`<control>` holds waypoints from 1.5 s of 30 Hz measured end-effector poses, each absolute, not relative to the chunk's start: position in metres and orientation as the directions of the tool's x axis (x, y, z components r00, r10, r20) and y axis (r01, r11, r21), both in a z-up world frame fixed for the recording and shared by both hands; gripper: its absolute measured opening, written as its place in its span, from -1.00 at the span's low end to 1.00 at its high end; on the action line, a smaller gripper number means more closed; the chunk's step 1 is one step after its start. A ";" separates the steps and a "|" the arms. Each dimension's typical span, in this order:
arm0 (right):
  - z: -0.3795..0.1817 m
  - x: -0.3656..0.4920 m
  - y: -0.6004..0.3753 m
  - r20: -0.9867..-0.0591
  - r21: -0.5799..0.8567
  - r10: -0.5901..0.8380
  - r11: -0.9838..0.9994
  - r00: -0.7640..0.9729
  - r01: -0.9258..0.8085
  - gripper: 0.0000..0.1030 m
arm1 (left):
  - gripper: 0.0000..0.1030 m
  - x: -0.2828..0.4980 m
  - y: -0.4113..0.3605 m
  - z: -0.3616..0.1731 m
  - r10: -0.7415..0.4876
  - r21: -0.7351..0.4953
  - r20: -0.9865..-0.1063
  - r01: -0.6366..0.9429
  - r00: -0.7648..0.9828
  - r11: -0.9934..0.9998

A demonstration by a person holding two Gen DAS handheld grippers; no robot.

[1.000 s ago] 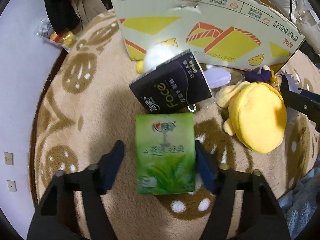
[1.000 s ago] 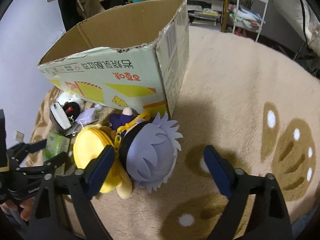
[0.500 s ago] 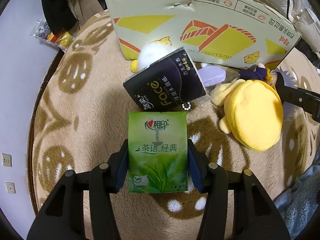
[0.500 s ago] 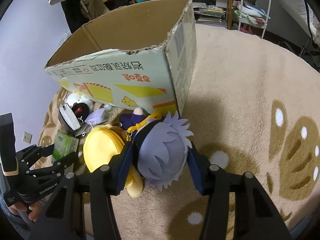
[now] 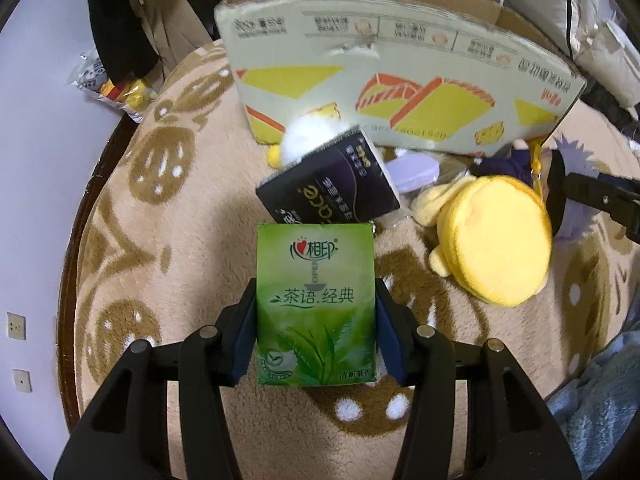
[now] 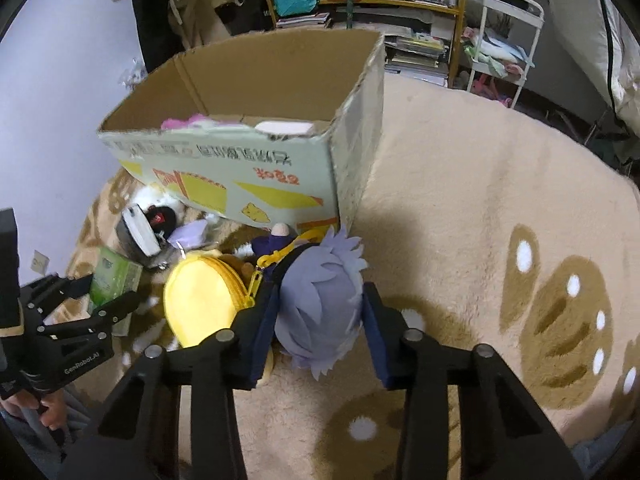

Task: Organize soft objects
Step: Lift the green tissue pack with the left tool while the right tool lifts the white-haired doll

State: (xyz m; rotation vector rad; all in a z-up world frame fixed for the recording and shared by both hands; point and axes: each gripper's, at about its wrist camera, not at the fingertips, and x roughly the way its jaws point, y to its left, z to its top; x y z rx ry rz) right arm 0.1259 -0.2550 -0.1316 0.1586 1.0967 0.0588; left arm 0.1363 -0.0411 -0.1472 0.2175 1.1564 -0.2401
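Left gripper (image 5: 316,320) has its jaws pinching the green tissue pack (image 5: 316,304) near the camera, black tissue pack (image 5: 332,184) just beyond it, then the yellow plush (image 5: 496,240), and the right gripper (image 6: 320,332) is clamped on the purple-haired doll (image 6: 320,304) in front of the cardboard box (image 6: 248,176) on the rug (image 6: 480,208)
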 end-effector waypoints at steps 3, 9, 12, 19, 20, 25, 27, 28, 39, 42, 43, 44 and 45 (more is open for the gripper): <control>-0.126 0.120 -0.255 -0.878 0.133 0.101 0.990 0.467 0.036 -0.23 | 0.00 0.132 -0.038 -0.140 -0.075 0.046 -0.913 0.285 0.401 0.957; -0.118 0.111 -0.250 -0.873 0.088 0.070 0.996 0.483 0.014 -0.27 | 0.00 0.121 -0.033 -0.131 -0.084 0.035 -0.905 0.270 0.417 0.962; -0.112 0.105 -0.245 -0.865 0.051 0.042 0.999 0.500 0.005 -0.27 | 0.00 0.116 -0.031 -0.123 -0.094 0.030 -0.894 0.267 0.439 0.963; -0.100 0.095 -0.239 -0.860 0.023 0.024 1.000 0.509 -0.007 -0.27 | 0.00 0.103 -0.024 -0.098 -0.122 0.013 -0.845 0.249 0.521 0.968; -0.100 0.093 -0.238 -0.863 0.016 0.019 1.000 0.505 -0.010 -0.27 | 0.00 0.101 -0.023 -0.095 -0.128 0.009 -0.836 0.246 0.533 0.969; -0.098 0.089 -0.241 -0.851 -0.001 -0.006 1.000 0.525 0.010 -0.27 | 0.00 0.095 -0.019 -0.081 -0.138 0.006 -0.800 0.237 0.584 0.972; -0.092 0.086 -0.242 -0.835 -0.004 -0.013 1.000 0.550 0.019 -0.27 | 0.00 0.092 -0.017 -0.075 -0.138 0.008 -0.786 0.233 0.603 0.972; -0.089 0.084 -0.243 -0.827 -0.002 -0.012 1.000 0.562 0.019 -0.27 | 0.00 0.091 -0.017 -0.074 -0.139 0.006 -0.783 0.231 0.607 0.973; -0.071 0.076 -0.226 -0.776 -0.060 -0.022 0.997 0.630 -0.038 -0.28 | 0.00 0.077 -0.015 -0.054 -0.135 0.031 -0.720 0.226 0.681 0.974; -0.082 0.079 -0.222 -0.796 -0.090 -0.043 0.995 0.604 -0.048 -0.28 | 0.00 0.078 -0.016 -0.056 -0.133 0.036 -0.725 0.229 0.676 0.973; -0.084 0.080 -0.223 -0.801 -0.091 -0.045 0.995 0.596 -0.048 -0.28 | 0.00 0.079 -0.017 -0.057 -0.129 0.038 -0.729 0.229 0.672 0.973; -0.087 0.081 -0.224 -0.809 -0.087 -0.043 0.995 0.586 -0.047 -0.28 | 0.00 0.080 -0.016 -0.058 -0.127 0.039 -0.731 0.228 0.671 0.973; -0.089 0.082 -0.226 -0.814 -0.082 -0.042 0.996 0.580 -0.044 -0.28 | 0.00 0.081 -0.016 -0.059 -0.127 0.039 -0.735 0.227 0.667 0.973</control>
